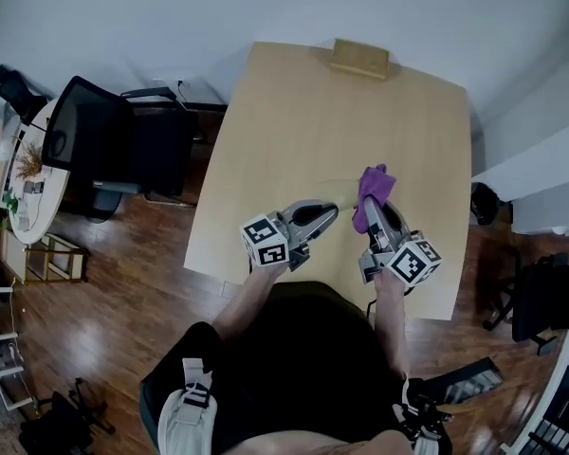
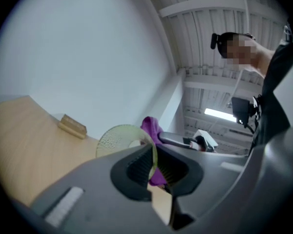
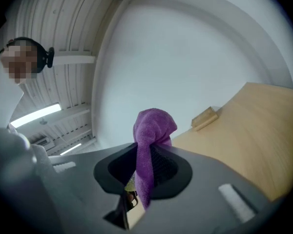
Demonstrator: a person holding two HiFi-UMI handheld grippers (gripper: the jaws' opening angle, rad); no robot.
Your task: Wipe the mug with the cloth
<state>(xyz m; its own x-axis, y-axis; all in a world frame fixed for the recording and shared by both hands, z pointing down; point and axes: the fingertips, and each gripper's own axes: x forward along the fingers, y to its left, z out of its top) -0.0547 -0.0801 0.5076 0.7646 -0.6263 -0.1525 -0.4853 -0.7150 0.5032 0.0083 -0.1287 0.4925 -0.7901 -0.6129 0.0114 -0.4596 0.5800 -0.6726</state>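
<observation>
Wood floor (image 1: 123, 292) surrounds a pale desk (image 1: 294, 112), and a black chair (image 1: 104, 140) stands off its left side. From the head view, a person sits at the desk's near edge with both tongs raised above it. A small wooden block (image 1: 359, 58) lies at the far edge. The left tongs (image 1: 324, 216) and right tongs (image 1: 375, 209) point towards each other, close together. A purple cloth (image 1: 373, 188) bunches at the tip of the right pair. I can't really pick out the mug from up here.

The left gripper view settles it. The left tongs (image 2: 154, 167) are clenched on the thin rim of a pale green, see-through mug (image 2: 118, 138), held in the air above the desk's near part. The cloth (image 2: 151, 126) sits just behind it.

In the right gripper view, the right tongs (image 3: 145, 172) are clamped on the cloth (image 3: 154, 128), and a soft knob of it stands up past the tips.

The mug looks like glass, so I'd call it stiff, smooth, slippery and breakable. A pinch on the rim alone seems a thin hold, so wiping pressure should be gentle. The cloth is light and limp, and that bunched end is the part to rub with.
</observation>
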